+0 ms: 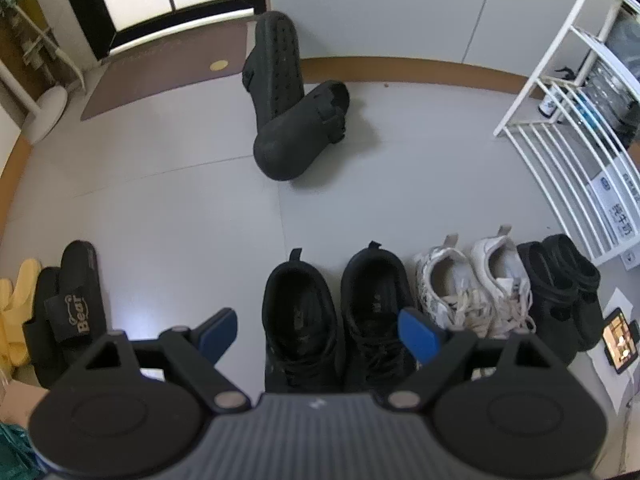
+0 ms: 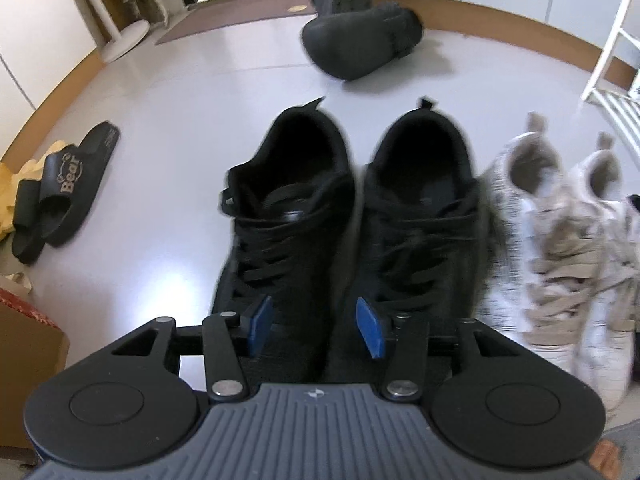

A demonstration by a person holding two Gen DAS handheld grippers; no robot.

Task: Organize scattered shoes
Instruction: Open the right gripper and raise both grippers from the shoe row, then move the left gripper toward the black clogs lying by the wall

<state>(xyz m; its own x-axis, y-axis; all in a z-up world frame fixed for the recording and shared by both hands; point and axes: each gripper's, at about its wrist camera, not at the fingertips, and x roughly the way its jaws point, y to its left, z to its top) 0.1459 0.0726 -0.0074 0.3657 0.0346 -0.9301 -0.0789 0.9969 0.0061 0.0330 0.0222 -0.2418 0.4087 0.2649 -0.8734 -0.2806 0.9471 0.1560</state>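
While the left gripper (image 1: pixel 318 334) hangs with its jaws spread wide and nothing between them, its camera looks down on a row on the floor (image 1: pixel 160 200): two black sneakers (image 1: pixel 340 312), white sneakers (image 1: pixel 476 284) and black clogs (image 1: pixel 564 284) by a white rack (image 1: pixel 560 128). Two more dark clogs (image 1: pixel 296 116) lie tumbled near the wall; black slides (image 1: pixel 64 312) sit apart at left.

From the right wrist, the right gripper (image 2: pixel 316 326) stands partly spread, empty, just over the black sneakers' toes.
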